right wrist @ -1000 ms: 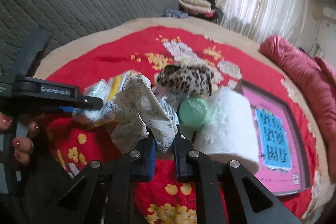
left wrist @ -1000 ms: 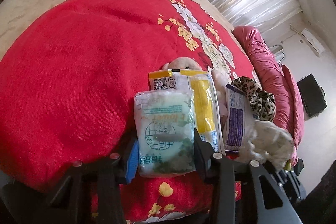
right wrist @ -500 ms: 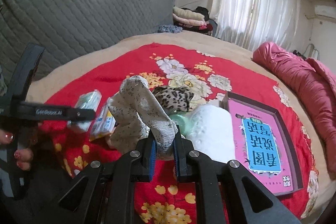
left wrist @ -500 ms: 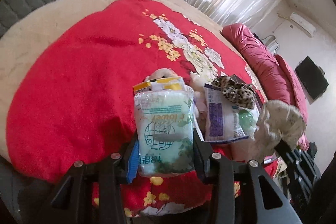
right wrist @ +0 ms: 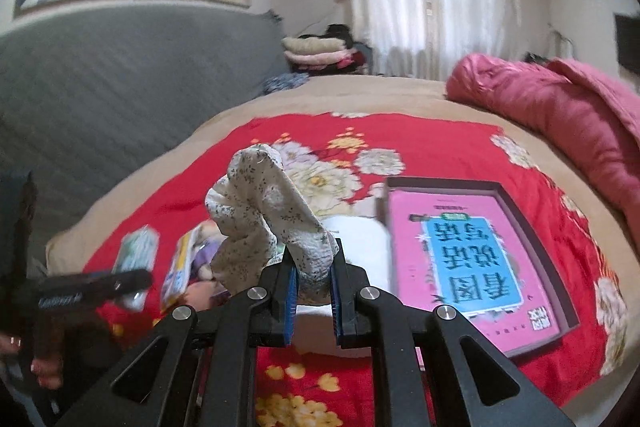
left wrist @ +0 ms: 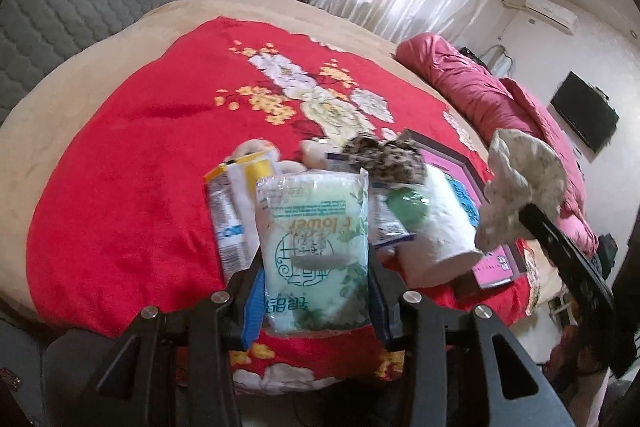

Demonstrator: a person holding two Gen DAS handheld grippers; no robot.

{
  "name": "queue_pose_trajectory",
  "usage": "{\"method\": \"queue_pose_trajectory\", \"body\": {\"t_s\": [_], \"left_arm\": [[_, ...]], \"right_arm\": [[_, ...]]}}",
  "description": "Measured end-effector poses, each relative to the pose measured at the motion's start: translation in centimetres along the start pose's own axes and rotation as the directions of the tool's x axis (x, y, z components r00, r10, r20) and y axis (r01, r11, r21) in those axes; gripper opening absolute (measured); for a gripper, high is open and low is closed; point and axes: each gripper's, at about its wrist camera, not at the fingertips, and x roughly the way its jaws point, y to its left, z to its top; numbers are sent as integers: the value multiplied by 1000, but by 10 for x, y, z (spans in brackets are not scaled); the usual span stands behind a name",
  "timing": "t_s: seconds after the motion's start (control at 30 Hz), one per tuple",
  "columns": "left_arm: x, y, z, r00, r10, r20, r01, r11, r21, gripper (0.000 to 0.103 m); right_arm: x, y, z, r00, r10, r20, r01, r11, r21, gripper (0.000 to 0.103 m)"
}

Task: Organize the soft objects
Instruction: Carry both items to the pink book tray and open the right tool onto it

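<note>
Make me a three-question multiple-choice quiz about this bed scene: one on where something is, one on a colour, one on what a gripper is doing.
1. Where is the white toilet paper roll?
A. on the grey quilted headboard
B. on the red floral blanket, beside the pink picture book
C. on the floor

2. What colour is the plastic tissue pack in the left gripper?
A. pale green and white
B. solid black
C. orange

3. What state is the right gripper in?
A. wide open, empty
B. resting on the book
C. shut on the speckled white cloth

Answers: 1 B, the roll lies on the blanket next to the book. 2 A, its wrapper is pale green and white. 3 C, the cloth is pinched between its fingers.
</note>
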Motion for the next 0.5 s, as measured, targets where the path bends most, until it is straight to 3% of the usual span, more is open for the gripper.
{"method": "queue_pose_trajectory", "body": {"t_s": [0.5], "left_arm": [[3,-92,3,998,-68,-10,68,986,149,43]], "right_arm": [[-27,-96,-11,974,-222,39,214,965,150,14]]}}
